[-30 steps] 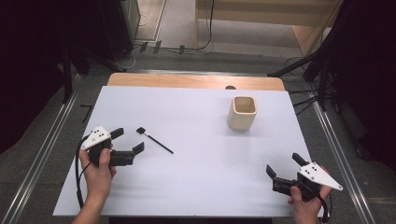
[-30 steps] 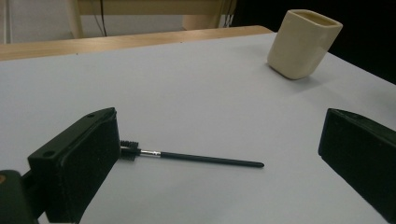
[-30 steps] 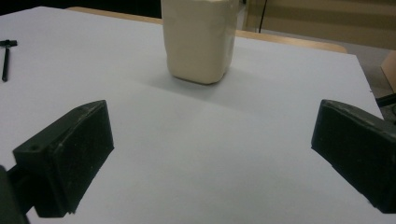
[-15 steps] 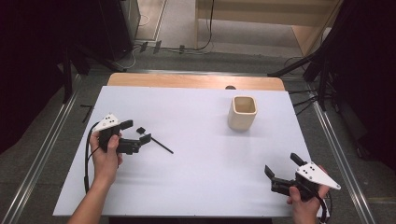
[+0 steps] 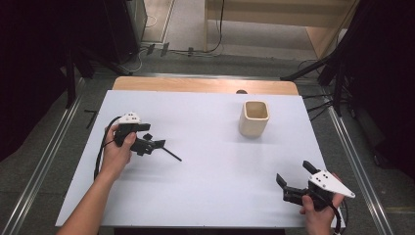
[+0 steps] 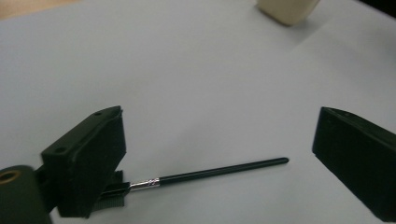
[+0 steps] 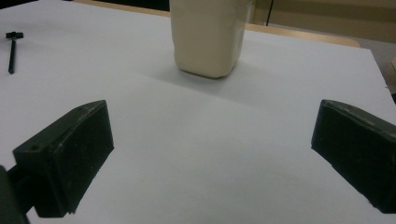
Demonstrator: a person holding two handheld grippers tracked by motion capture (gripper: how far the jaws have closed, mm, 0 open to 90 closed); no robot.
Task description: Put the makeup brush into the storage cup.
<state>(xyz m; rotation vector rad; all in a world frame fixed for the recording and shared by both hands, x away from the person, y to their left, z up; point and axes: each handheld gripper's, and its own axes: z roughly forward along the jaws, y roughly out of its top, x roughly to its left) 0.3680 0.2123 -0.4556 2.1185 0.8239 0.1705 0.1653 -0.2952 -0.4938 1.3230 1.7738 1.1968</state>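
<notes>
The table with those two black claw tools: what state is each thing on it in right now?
Left gripper: open, jaws low either side of the brush.
Brush: lying flat on the table, not gripped.
Cup: upright, looks empty, standing alone.
Right gripper: open, holding nothing, facing the cup.
Table: white top, flat.

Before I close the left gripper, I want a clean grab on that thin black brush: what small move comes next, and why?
Probably ease the left gripper down and centre it: its jaws stand wide open, and the thin black brush with a silver ferrule lies flat on the white table, its head tucked by one jaw.
</notes>
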